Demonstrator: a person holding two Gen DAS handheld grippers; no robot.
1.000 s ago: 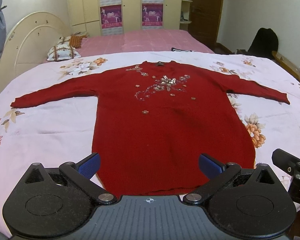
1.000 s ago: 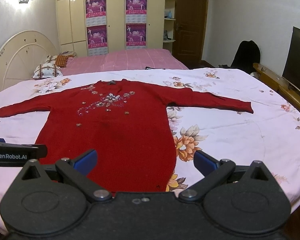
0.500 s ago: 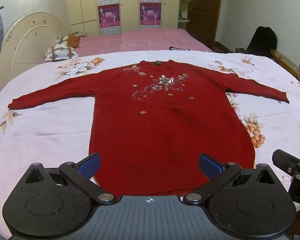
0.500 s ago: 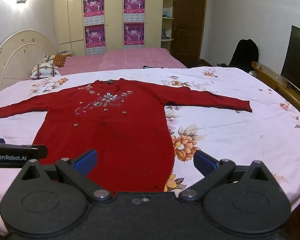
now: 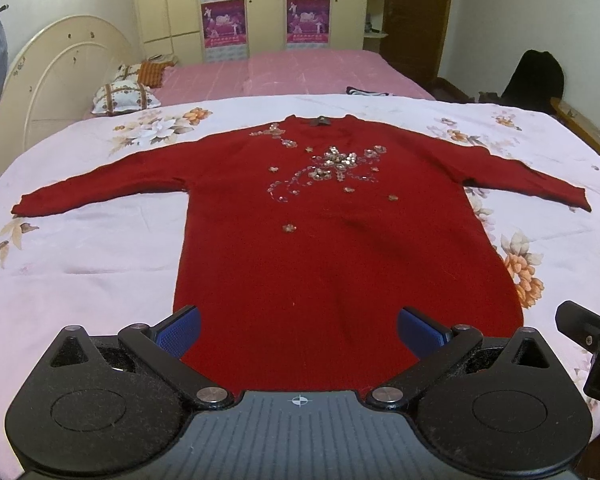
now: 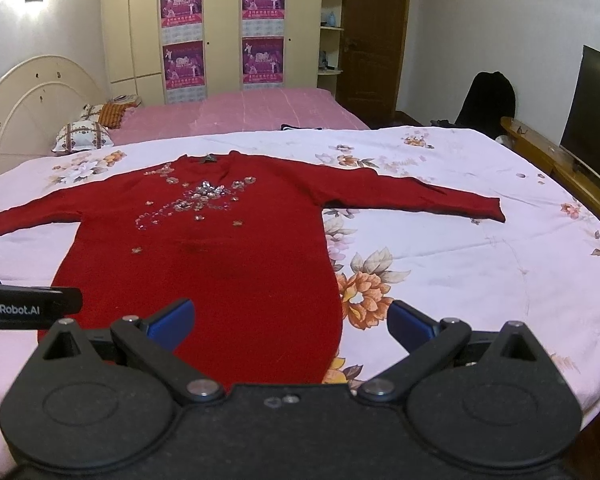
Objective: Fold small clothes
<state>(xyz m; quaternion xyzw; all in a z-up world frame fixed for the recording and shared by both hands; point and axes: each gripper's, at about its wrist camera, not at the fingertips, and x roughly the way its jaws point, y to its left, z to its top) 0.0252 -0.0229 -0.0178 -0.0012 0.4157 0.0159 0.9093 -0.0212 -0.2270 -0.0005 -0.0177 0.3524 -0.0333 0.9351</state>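
Both spread claws [image 5: 298, 328] [image 6: 290, 322] crept nearer the flat, sequinned red sweater [image 5: 340, 248].

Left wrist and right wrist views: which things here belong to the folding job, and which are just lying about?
Part of the job:
- red sweater, spread flat, sleeves out
- floral bedsheet it lies on
- left claw, open
- right claw, open

Lying about:
- pillows
- dark garment on the pink bed
- black bag
- TV

Dim, warm indoor light; sharp centres, strong fisheye bending, dark vignetted corners.
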